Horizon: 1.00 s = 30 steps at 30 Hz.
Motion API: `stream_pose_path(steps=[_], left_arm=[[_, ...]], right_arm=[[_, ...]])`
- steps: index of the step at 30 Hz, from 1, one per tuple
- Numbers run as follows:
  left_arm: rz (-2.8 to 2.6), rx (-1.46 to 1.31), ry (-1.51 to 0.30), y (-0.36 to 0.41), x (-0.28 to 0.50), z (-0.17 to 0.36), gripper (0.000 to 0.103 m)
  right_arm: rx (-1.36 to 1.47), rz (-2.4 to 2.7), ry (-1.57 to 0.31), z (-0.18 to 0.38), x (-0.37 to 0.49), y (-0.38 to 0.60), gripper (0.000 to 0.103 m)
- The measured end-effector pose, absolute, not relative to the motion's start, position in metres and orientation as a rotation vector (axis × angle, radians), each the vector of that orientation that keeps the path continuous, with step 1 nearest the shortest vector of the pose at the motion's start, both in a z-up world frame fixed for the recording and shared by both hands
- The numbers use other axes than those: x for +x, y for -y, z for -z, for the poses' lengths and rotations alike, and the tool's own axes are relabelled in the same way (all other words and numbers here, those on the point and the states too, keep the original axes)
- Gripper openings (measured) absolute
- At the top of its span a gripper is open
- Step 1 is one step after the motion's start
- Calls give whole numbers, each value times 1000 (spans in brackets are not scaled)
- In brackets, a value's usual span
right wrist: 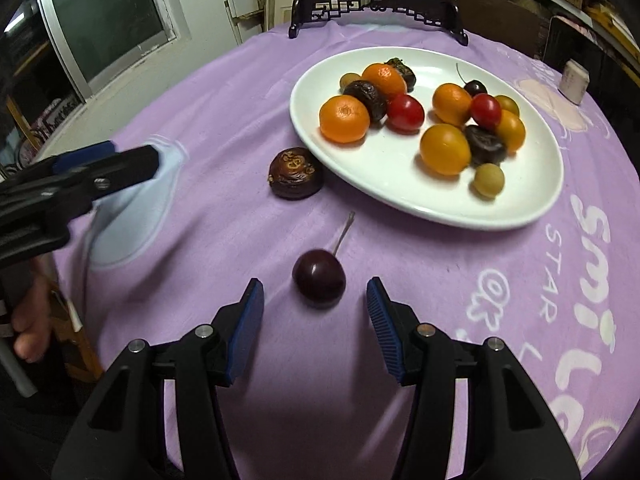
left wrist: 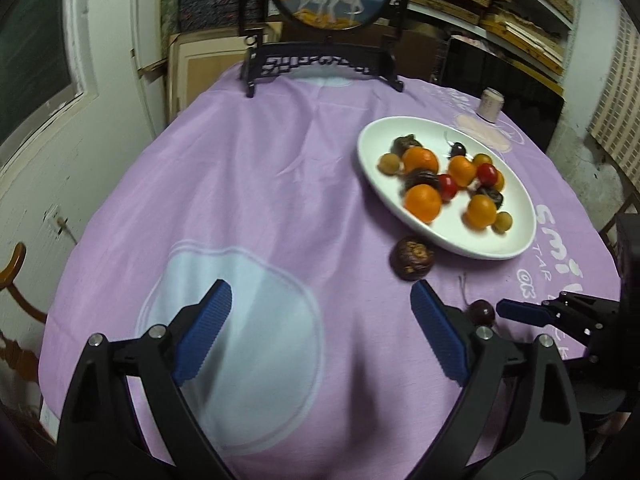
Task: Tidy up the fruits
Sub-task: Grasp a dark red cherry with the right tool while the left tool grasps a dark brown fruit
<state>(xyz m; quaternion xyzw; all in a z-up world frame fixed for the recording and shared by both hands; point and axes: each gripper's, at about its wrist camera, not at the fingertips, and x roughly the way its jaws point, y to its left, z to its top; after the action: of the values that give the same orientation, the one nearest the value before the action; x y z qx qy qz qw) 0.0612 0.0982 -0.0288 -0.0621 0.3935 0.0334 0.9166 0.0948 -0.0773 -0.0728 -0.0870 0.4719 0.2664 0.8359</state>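
A white oval plate holds several small oranges, red tomatoes, dark wrinkled fruits and yellow-green fruits. A dark cherry with a stem lies on the purple cloth just ahead of my open right gripper, between its blue pads. It also shows in the left wrist view. A brown wrinkled fruit lies on the cloth beside the plate's near rim. My left gripper is open and empty above the cloth, left of the plate.
A dark carved stand with a round painted screen stands at the table's far edge. A small pale cup sits at the far right. The right gripper shows in the left view; the left gripper shows in the right view.
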Motion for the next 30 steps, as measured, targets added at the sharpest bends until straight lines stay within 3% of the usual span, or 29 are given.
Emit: stream_pose_path(steps=[1,2,4,26,28,29,30], left_arm=[[-73,-132,-811,-100,60,29,93],[-76,-133,-812,-101,60,29,93],[-78,-129,-817,-100,59,29,93],[-4,48,-1006,-7,147,87,95],[-8,33,-981,-9,148,87,90],[-8,32,-969,-10,148,86,81],[-8,34,-950,-10,147,83,56]], right_arm=[[-193,-560,-991,76,96,75,48],[-194,-564,-996,78,97,74,34],[-178,-570,-994,79,98,75,29],[44,-395,-910,56,70,217,29],[54,-392,-912,57,70,221,29],[55,-391,-912,57,70,222,29],[55,-392,-912,57,70,220,29]])
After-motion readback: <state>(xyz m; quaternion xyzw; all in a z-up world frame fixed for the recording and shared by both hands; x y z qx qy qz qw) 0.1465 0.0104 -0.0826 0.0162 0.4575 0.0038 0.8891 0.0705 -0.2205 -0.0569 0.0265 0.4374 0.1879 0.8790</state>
